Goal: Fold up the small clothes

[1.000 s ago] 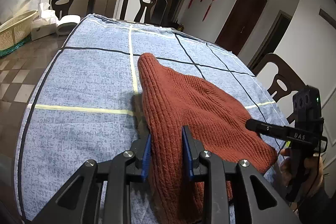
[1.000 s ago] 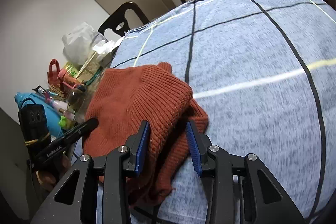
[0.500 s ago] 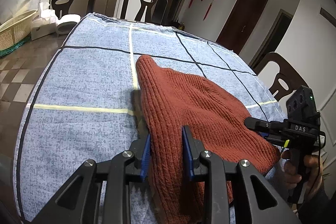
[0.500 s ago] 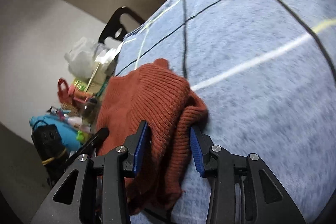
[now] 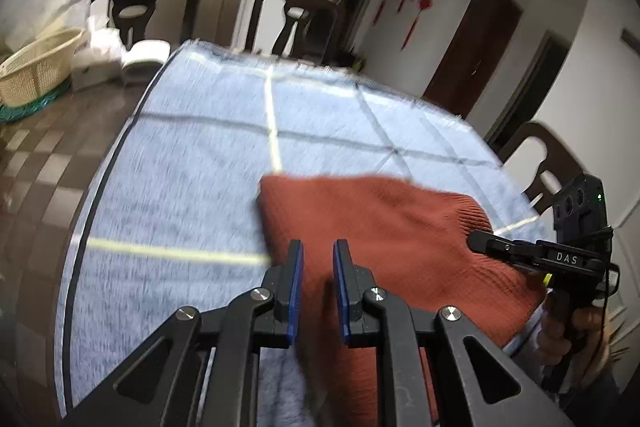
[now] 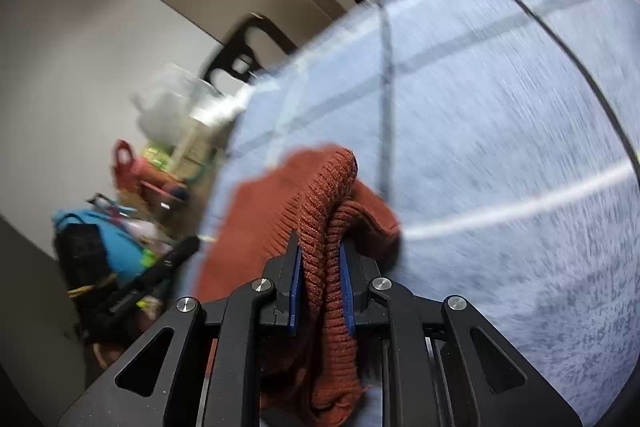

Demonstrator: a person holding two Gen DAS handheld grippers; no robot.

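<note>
A rust-red knit garment (image 5: 392, 227) lies on the blue checked tablecloth (image 5: 180, 163). My left gripper (image 5: 318, 247) has its jaws closing on the garment's near left edge, and the knit fills the narrow gap between the blue pads. In the left wrist view my right gripper (image 5: 476, 241) sits at the garment's right side. My right gripper (image 6: 319, 251) is closing too, its pads pressing a thick ribbed fold of the garment (image 6: 324, 195), which bunches up above the jaws. My left gripper (image 6: 188, 247) shows blurred at the left of the right wrist view.
Dark chairs (image 5: 292, 15) stand along the table's far side and one chair (image 5: 540, 163) at the right. A woven basket (image 5: 36, 67) and white tissues sit on a side surface to the left. Bags and bottles (image 6: 132, 179) crowd the table's end. A hand (image 5: 560, 331) holds the right gripper.
Both pairs of jaws have narrowed onto the knit. The garment's gripped edge has bunched up and its far tip has drawn nearer; both views are now motion-blurred.
</note>
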